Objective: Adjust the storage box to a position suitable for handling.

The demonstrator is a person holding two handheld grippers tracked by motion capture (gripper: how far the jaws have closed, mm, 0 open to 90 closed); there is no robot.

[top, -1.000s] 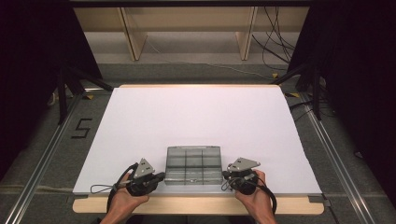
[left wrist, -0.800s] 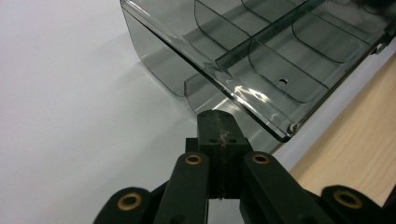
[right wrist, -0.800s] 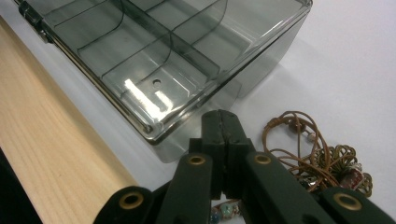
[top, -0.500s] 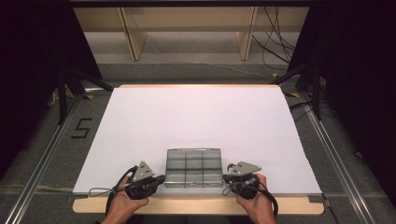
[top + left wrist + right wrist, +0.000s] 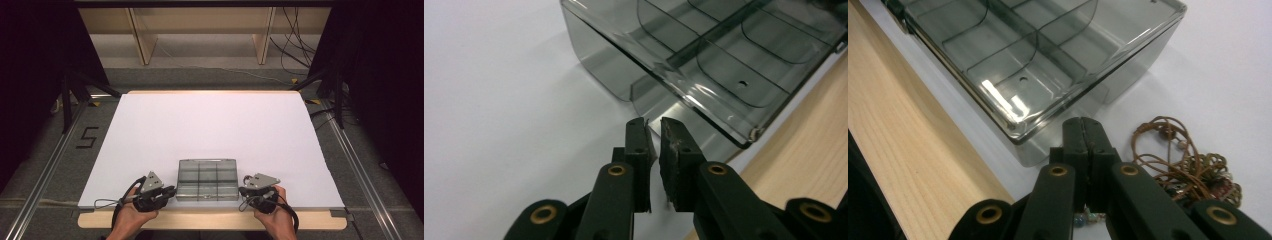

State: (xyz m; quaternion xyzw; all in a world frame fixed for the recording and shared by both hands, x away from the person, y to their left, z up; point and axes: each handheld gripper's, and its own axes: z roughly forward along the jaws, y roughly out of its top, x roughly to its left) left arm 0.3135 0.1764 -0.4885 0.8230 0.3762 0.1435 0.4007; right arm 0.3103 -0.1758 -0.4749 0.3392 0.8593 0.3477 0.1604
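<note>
Left tool (image 5: 653,131): jaws have just been parting, a thin gap, nothing between them. Right tool (image 5: 1083,131): clenched, empty, tangled brown cord necklace (image 5: 1188,162) just beside it. Smoky clear plastic compartment box (image 5: 207,179) sits lid-closed between them at the white counter's (image 5: 210,125) near edge. Likely next: open wider, grip lid edge squarely.

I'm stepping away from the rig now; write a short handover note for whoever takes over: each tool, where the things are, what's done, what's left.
Left tool: jaws slightly apart, have just been opening, nothing between them; tips at the box's left end.
Right tool: shut, empty, tips at the box's right end.
Box: smoky clear plastic, divided into compartments, lid closed, at the near edge of the white sheet; I can see nothing in the compartments.
Necklace: tangled brown cord with beads, lying on the sheet beside the right tool, outside the box.
Done: nothing visible.
Left: probably open the box and put the necklace in.
</note>
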